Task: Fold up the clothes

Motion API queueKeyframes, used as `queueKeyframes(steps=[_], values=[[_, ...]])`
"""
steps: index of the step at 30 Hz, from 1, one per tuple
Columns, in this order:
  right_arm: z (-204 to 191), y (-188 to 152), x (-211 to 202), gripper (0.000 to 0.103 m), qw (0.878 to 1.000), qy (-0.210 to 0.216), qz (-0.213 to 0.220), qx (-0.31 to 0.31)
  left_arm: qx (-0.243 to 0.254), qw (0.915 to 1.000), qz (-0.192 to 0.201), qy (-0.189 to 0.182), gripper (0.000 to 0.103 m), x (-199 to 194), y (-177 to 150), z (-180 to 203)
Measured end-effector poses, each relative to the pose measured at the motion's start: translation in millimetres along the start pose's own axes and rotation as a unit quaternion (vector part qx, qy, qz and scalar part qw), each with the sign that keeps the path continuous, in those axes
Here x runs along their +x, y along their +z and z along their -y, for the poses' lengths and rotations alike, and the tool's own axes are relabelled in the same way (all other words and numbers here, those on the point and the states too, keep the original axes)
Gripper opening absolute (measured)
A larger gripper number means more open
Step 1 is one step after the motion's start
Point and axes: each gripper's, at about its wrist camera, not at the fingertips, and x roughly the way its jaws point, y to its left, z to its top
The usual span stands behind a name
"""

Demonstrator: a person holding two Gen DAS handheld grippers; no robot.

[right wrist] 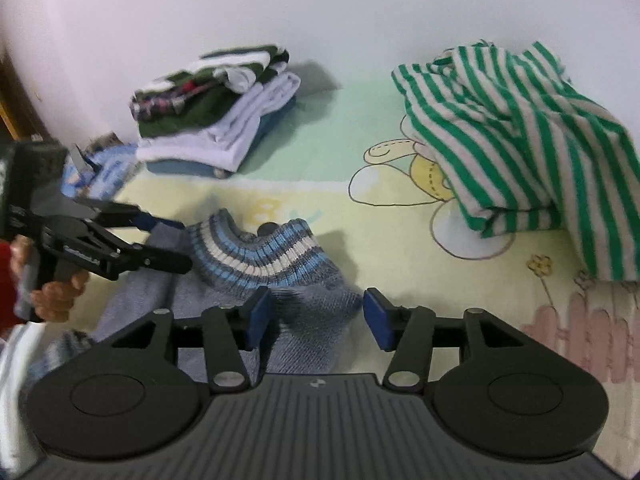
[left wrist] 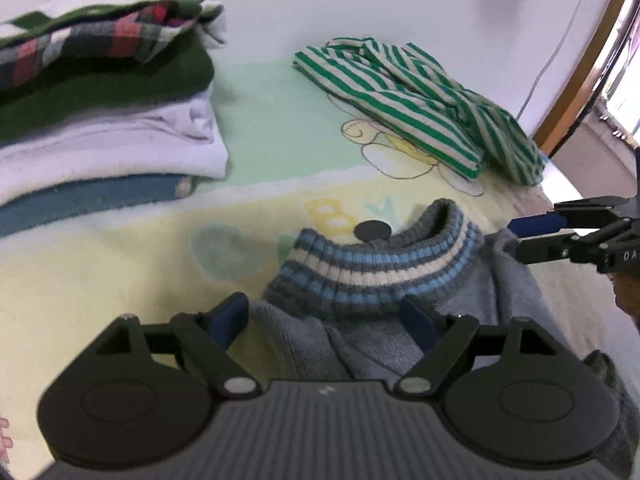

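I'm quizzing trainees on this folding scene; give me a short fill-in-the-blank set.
1. The crumpled garment by the wall has white and ____ stripes.
2. The left gripper has its jaws ____ over the grey sweater.
3. The folded stack rests on a ____ garment at the bottom.

Missing: green; open; blue

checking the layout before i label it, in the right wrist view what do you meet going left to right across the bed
left gripper → stack of folded clothes → grey sweater with its striped collar → green striped garment
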Motion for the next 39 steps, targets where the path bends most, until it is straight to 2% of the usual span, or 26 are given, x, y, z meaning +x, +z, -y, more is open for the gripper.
queueKeyframes(steps=[6,12,16,22,24,25,27,30,31,39], values=[[-3.8,6.3,8.5,0.055,1.0,-0.006,-0.008,-0.021,-0.003,0.9999,0.006,-0.016,0.083,6.4,4.5,-0.2],[-11.4,11.2,27.5,0.055,0.999,-0.001,-0.005,-0.047,0.025,0.9995,-0.001,-0.021,0.078,10.7,8.5,4.4],[1.4,12.3,43.1,0.055,0.999,0.034,-0.013,-0.022,0.034,0.999,0.0,-0.031,0.078,11.2,9.6,1.5],[-3.6,15.1,50.5,0.051,0.996,0.054,-0.007,-0.069,0.044,0.9982,0.001,-0.04,0.077,17.6,15.8,0.7],[-5.8,15.6,50.9,0.025,0.995,0.054,-0.012,-0.083,0.046,0.9981,0.001,-0.042,0.056,17.7,16.6,0.4],[-7.0,15.9,50.7,0.024,0.994,0.053,-0.016,-0.09,0.047,0.9982,0.002,-0.038,0.045,17.2,15.8,0.9],[-7.5,15.9,48.7,0.017,0.994,0.051,-0.019,-0.094,0.045,0.9985,0.006,-0.032,0.036,15.5,13.3,0.1],[-10.1,16.7,44.6,0.014,0.994,0.046,-0.02,-0.097,0.025,0.9993,0.011,-0.026,0.022,12.3,13.2,-4.8],[-11.6,17.2,43.6,0.014,0.994,0.045,-0.019,-0.099,0.02,0.9995,0.012,-0.021,0.012,11.1,14.1,-5.3],[-20.0,20.6,31.6,0.013,0.993,0.041,0.011,-0.107,0.068,0.9965,0.03,0.038,0.008,-3.7,14.3,19.4]])
